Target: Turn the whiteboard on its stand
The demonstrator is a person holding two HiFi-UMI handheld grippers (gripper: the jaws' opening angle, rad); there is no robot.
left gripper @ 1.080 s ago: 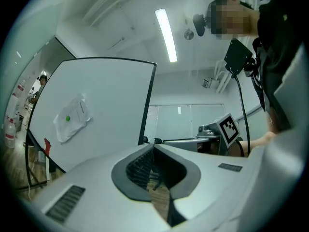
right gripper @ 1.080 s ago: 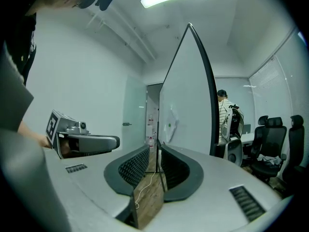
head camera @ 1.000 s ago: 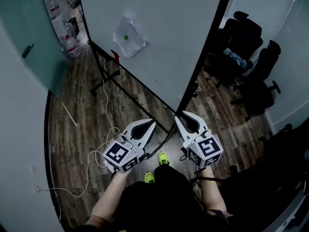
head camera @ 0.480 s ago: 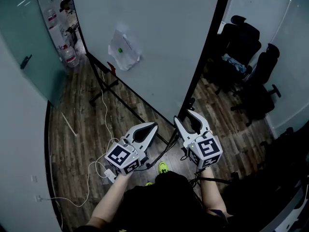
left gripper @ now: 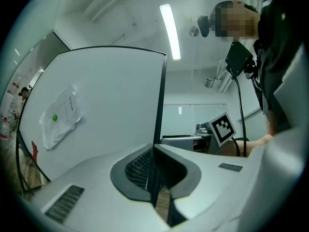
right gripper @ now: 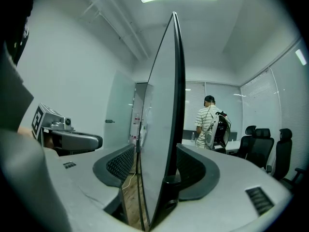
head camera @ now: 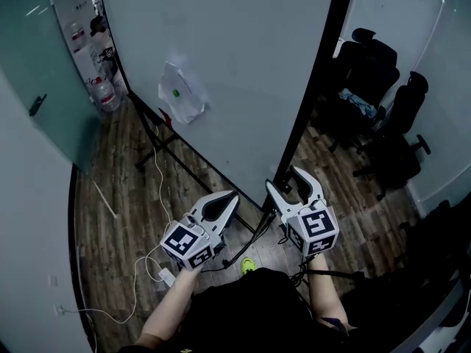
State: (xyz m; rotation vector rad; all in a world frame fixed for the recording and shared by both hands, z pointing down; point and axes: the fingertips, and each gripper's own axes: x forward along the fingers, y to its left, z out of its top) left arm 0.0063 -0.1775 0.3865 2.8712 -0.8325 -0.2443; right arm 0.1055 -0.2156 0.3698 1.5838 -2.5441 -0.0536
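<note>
The right gripper (head camera: pixel 288 182) has its jaws spread wide, having just been opening, and the black-framed side edge of the whiteboard (head camera: pixel 243 72) stands between them. Neither ribbed pad presses on it, so this reads as a grip let go after a push on the board, or before a fresh hold. That edge is a sensible place to work from, since it probably gives the most leverage for swinging the panel. The left gripper (head camera: pixel 229 201) is closed on nothing, its jaws together and pointing toward the lower part of the board's face, seemingly idle. The whiteboard itself is a tall, smooth, matte white sheet bound in a thin dark frame, and the right gripper view sees it almost edge-on. It is carried on a black tubular stand (head camera: pixel 156 134) whose legs splay across the wood-plank floor (head camera: pixel 118 197). A crumpled clear sleeve of paper (head camera: pixel 180 95) clings to its face under a small green magnet (head camera: pixel 175 92). Black office chairs (head camera: pixel 375 65) sit beyond its right edge.
</note>
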